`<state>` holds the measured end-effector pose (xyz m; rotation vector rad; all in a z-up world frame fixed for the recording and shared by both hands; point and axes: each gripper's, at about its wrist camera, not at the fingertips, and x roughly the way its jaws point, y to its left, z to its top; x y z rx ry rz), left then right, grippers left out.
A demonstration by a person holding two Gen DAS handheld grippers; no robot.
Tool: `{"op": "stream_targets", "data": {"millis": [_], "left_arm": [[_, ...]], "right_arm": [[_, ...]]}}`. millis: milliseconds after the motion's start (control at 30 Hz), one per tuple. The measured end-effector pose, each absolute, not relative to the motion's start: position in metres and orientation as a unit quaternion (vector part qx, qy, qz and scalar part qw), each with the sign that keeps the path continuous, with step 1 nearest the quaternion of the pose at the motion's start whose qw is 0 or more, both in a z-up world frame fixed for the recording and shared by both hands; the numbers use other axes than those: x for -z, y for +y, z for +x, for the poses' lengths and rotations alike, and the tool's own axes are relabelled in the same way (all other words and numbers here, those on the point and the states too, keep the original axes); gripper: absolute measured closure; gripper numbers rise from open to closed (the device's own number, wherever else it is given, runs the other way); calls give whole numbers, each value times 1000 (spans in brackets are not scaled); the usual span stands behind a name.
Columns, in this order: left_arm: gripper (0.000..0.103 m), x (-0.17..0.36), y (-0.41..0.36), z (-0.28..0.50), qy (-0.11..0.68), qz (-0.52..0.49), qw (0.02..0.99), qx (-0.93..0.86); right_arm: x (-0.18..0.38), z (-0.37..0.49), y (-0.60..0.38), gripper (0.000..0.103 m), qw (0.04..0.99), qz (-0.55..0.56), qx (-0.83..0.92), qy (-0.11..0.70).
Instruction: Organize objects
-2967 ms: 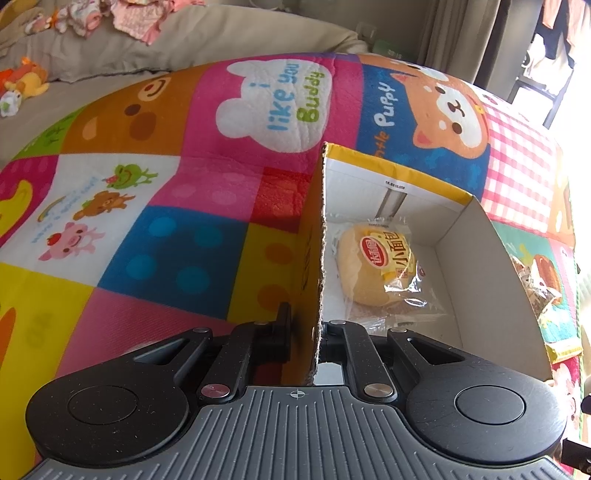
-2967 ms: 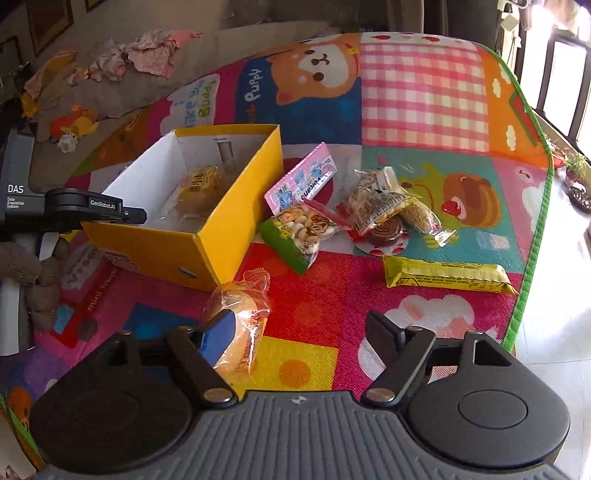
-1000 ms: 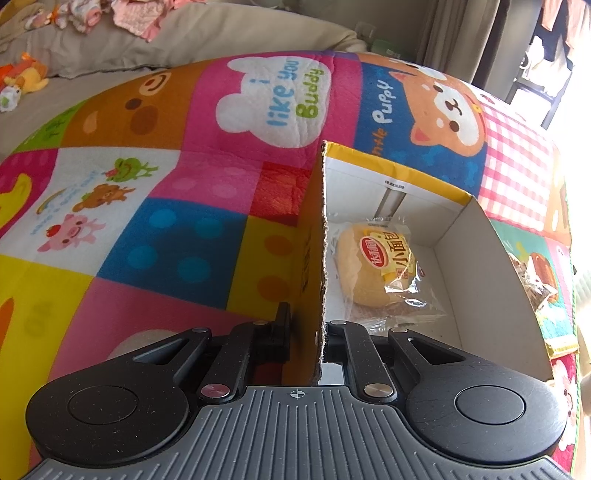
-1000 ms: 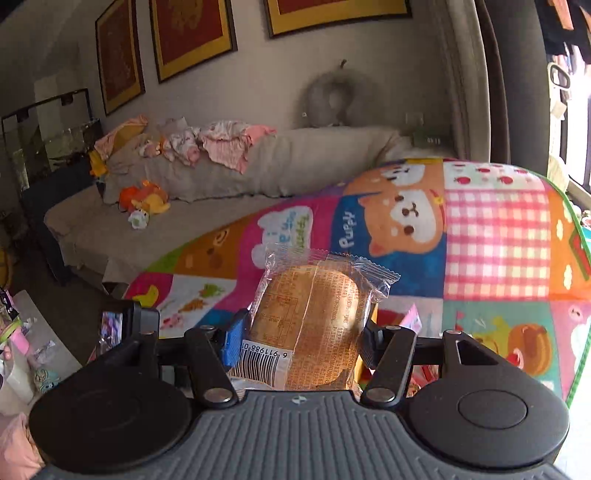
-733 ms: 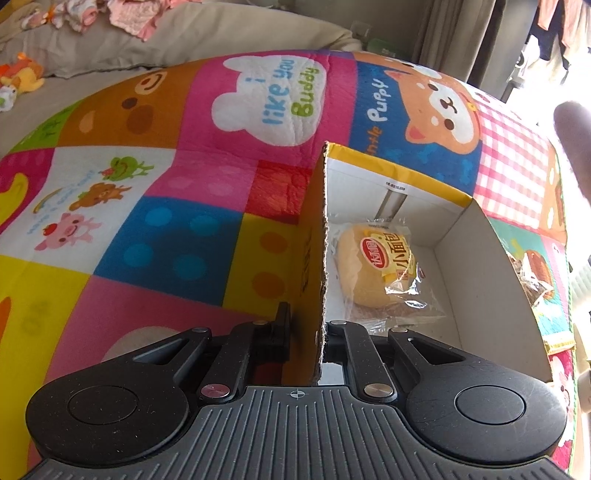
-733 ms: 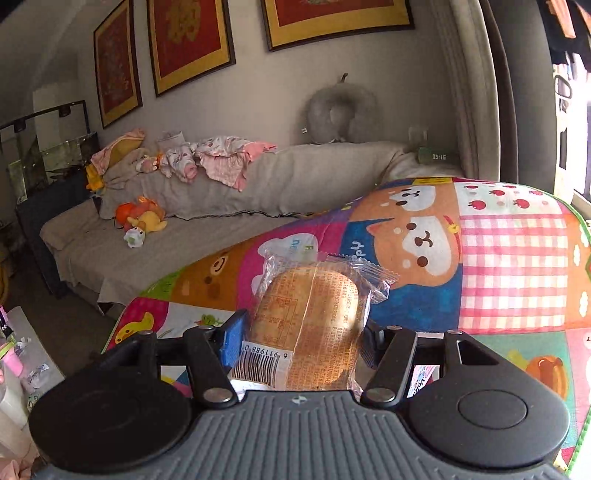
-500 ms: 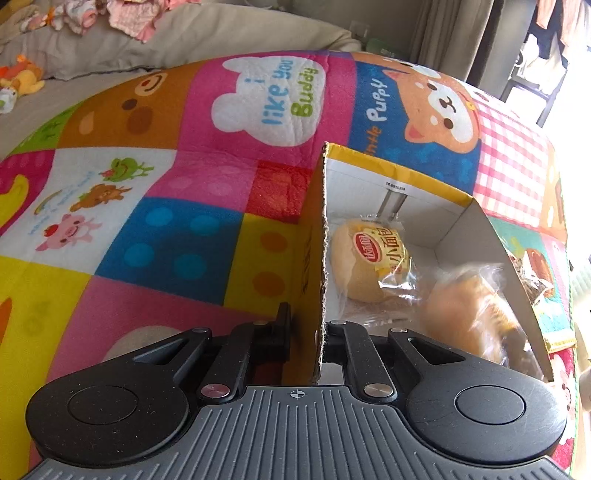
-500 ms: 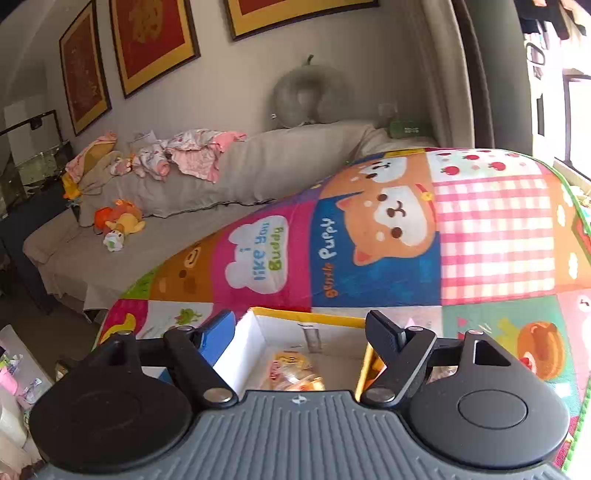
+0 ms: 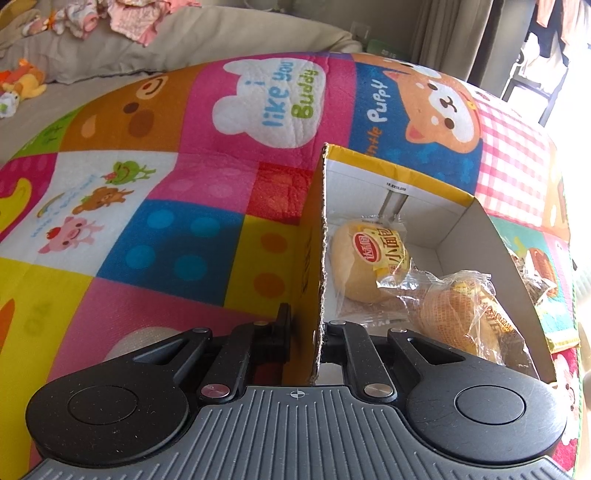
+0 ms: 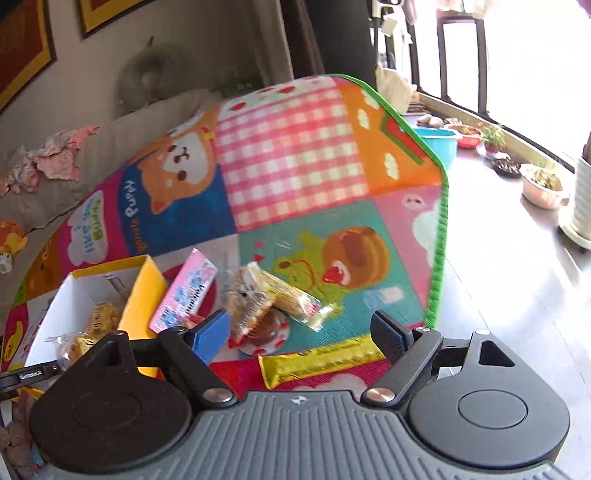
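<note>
My left gripper (image 9: 306, 334) is shut on the near wall of the yellow cardboard box (image 9: 317, 236). Two wrapped buns lie inside: one with a red-and-yellow label (image 9: 369, 262) and a second, clear-wrapped bun (image 9: 461, 314) at the near right. My right gripper (image 10: 299, 332) is open and empty above the play mat, right of the box (image 10: 144, 291). Ahead of it lie a pink packet (image 10: 184, 291), a clear snack bag (image 10: 251, 299), a wrapped biscuit bar (image 10: 291, 295), a round chocolate snack (image 10: 262, 332) and a long yellow bar (image 10: 321, 362).
The colourful play mat (image 10: 288, 166) ends at a green edge (image 10: 439, 236) with bare floor to the right. Bowls and plant pots (image 10: 539, 184) stand by the window. A sofa with clothes and toys (image 9: 110, 22) lies behind the mat.
My right gripper opened and let go of the clear-wrapped bun, which now lies in the box. It then swung right and down toward the loose snacks. My left gripper has kept its hold.
</note>
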<state>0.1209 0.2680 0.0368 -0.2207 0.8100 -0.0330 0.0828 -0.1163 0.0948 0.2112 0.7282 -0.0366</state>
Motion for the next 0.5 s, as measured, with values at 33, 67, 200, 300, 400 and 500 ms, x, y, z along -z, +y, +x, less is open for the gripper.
{"op": "stream_targets", "data": {"millis": [33,67,200,300,400,500], "left_arm": [[92,-37,268,121,393,-107,913,17],[92,-37,268,120,393,-107,913,17],[92,-36,268,120,393,-106,913,17],[92,-36,268,120,393,-107,913,18],[92,-36,268,120,393,-107,913,18],[92,-36,268,120,392,-107,913,18]], "right_arm": [[-90,81,-121,19,927,105,23,360],[-84,78,-126,19,924,105,31,365],[-68,74,-136,19,917,114,47,380],[-63,75,-141,19,912,128,55,385],[-60,77,-138,19,911,133,50,388],[-60,77,-127,17,912,126,30,389]]}}
